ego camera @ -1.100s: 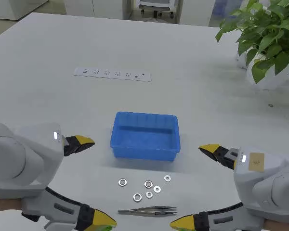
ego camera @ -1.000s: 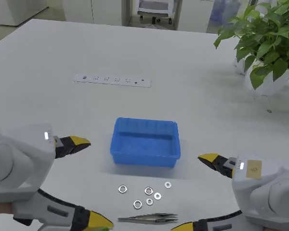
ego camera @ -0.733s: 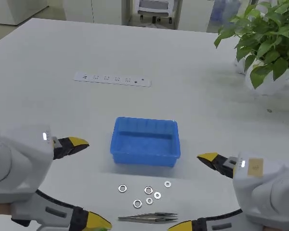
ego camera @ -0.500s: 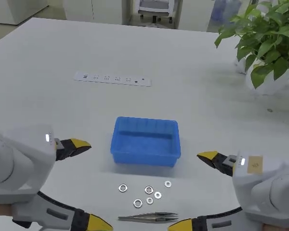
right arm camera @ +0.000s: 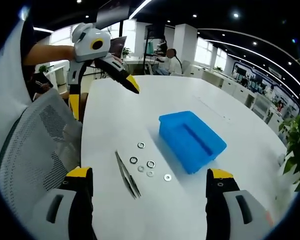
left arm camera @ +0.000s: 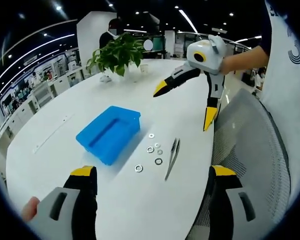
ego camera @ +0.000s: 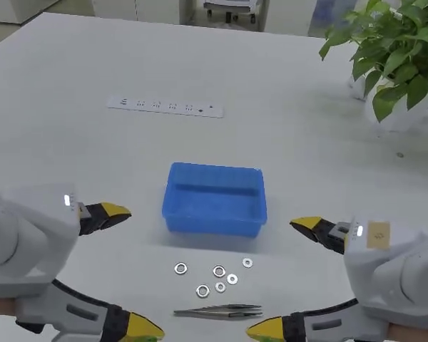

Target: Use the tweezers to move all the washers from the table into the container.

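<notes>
A blue open container (ego camera: 214, 198) stands on the white table. Several small metal washers (ego camera: 219, 271) lie loose just in front of it, and slim metal tweezers (ego camera: 217, 311) lie flat in front of the washers. My left gripper (ego camera: 137, 271) hovers open to the left of the washers and my right gripper (ego camera: 278, 276) hovers open to their right, both holding nothing. In the left gripper view the container (left arm camera: 110, 132), washers (left arm camera: 150, 149) and tweezers (left arm camera: 172, 152) lie ahead between the open jaws. The right gripper view shows the container (right arm camera: 192, 137), washers (right arm camera: 134, 160) and tweezers (right arm camera: 127, 175).
A white power strip (ego camera: 165, 107) lies far behind the container. A potted green plant (ego camera: 399, 64) stands at the back right. A mesh office chair (left arm camera: 250, 150) sits at the table's near edge. Bare tabletop (ego camera: 78, 157) surrounds the container.
The head camera has shifted a little. Both grippers stay open on either side of the washers, and nothing on the table has moved.
</notes>
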Motion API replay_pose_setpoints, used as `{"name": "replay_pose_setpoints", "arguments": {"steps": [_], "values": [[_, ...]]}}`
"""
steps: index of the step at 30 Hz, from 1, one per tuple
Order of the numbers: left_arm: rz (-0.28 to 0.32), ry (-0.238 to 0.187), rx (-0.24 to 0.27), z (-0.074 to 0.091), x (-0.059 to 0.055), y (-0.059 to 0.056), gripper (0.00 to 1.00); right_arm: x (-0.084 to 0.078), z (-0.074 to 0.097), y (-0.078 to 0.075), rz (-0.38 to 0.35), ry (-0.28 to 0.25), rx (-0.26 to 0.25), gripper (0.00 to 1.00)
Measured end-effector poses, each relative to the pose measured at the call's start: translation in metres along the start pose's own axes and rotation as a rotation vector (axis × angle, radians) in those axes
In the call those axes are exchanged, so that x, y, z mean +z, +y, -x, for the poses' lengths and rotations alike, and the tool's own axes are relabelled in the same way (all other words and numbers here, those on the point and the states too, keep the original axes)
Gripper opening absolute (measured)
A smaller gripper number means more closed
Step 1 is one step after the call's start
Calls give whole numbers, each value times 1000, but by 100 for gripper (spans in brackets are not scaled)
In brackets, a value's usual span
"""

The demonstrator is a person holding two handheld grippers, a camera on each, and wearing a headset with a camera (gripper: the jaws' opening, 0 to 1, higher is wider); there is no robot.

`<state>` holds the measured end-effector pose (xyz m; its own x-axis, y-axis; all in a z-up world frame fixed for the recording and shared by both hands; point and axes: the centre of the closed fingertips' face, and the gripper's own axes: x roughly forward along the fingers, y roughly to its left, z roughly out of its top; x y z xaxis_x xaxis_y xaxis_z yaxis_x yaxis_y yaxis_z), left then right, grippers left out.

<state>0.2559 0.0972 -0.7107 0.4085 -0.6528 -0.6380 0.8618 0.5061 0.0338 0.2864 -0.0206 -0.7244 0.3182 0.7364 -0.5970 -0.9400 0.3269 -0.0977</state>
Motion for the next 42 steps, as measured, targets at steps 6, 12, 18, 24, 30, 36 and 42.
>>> {"name": "replay_pose_setpoints", "arguments": {"steps": [6, 12, 18, 24, 30, 36, 42], "values": [[-4, -22, 13, -3, 4, 2, 97, 2, 0, -2, 6, -2, -4, 94], [12, -33, 22, -2, 6, 5, 96, -1, 1, -3, 1, 6, 0, 94], [31, -31, 26, -2, 4, 6, 96, -2, 1, -1, -6, 6, 9, 94], [31, -24, 28, -4, 0, 6, 96, -1, -1, -2, -3, 7, 14, 94], [46, -12, 26, -3, -7, 5, 96, -3, -1, -3, 1, 16, 15, 94], [55, -4, 25, -4, -9, 5, 96, -9, 1, -4, 4, 31, 17, 94], [47, -2, 23, -11, -8, 5, 95, -12, 6, -10, 2, 32, 1, 93]]}}
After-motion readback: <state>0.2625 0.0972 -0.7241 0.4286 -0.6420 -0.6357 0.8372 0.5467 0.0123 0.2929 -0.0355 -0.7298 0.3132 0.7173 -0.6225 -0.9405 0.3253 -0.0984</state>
